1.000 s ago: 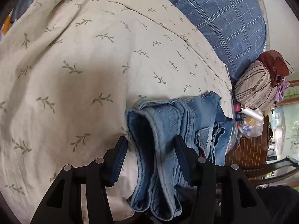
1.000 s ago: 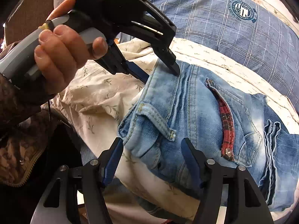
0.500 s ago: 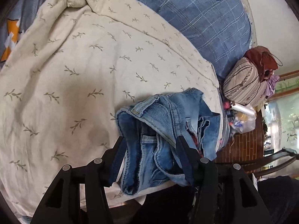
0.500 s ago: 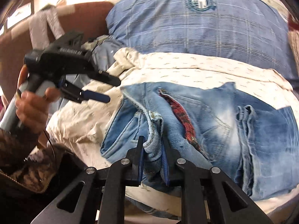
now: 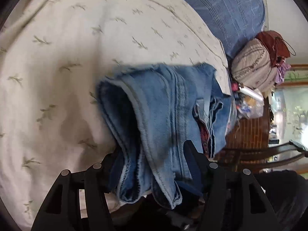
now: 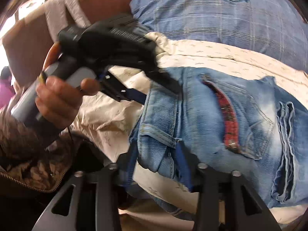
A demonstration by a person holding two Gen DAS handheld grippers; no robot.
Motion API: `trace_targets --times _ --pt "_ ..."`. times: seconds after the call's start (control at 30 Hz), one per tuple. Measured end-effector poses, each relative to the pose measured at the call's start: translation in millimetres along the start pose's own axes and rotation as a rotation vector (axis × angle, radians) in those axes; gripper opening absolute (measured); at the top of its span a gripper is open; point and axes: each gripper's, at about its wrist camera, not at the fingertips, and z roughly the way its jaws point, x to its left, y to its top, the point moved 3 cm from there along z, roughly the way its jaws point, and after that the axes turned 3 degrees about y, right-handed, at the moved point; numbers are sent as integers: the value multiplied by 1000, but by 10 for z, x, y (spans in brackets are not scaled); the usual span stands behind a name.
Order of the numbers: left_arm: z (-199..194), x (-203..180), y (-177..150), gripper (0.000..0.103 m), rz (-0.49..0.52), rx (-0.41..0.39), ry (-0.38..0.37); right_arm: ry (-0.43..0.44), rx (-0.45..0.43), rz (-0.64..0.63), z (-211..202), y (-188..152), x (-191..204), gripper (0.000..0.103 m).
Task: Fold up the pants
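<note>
Light blue jeans (image 5: 163,105) lie folded in a bundle on the cream leaf-print bedcover (image 5: 77,48), near its front edge. My left gripper (image 5: 152,154) has its jaws wide apart around the folded edge of the jeans. In the right wrist view the jeans (image 6: 221,119) show a red plaid pocket trim. My right gripper (image 6: 156,157) has its jaws apart around the waistband corner. The left gripper (image 6: 159,88) appears there too, held in a hand, its fingers straddling the jeans' upper edge.
A blue plaid pillow (image 5: 221,5) lies at the head of the bed. A striped bag (image 5: 254,63) and small clutter sit on a brown stand (image 5: 248,132) beside the bed. A brown headboard (image 6: 28,44) and a draped grey garment (image 6: 59,13) are at left.
The left gripper moved back in over the jeans' folded edge. The right gripper, shut on the waistband half a second ago, has opened; the jeans lie flatter.
</note>
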Motion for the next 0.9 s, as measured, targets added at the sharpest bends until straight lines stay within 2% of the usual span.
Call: trace_targets --times 0.07,0.2,0.27,0.3,0.4,0.43,0.5,0.57,0.6,0.7,0.8,0.9 --pt "46 -20 23 59 6 2 8 -10 7 -27 42 -7 66 60" --pt "77 -160 53 60 46 11 6 -52 37 -92 209 -15 190 67" --pt "55 -202 49 52 42 1 13 -86 37 -141 278 -29 261 74" --pt "54 -219 46 49 32 -2 19 -114 36 -182 324 -43 309 74" --pt "-18 -296 35 38 4 -6 9 -211 1 -244 343 -55 344 68" --pt "-35 -318 28 33 -6 -4 -4 -223 -13 -228 316 -44 292 61" --pt "-51 -379 20 27 -18 -2 -25 -189 -41 -167 233 -16 197 51" --pt "-53 -465 30 26 -24 -13 -26 -149 -82 -99 69 34 111 39" --pt "-52 -531 31 26 -18 -18 -27 -127 -103 -67 -25 57 80 36" --pt "-72 -802 35 26 37 -25 -28 -93 -169 24 -328 100 -55 33" --pt "-36 -1217 48 27 137 -23 -11 -34 -253 184 -669 71 -365 33" --pt "179 -1693 73 28 235 7 17 3 -340 351 -993 -86 -802 33"
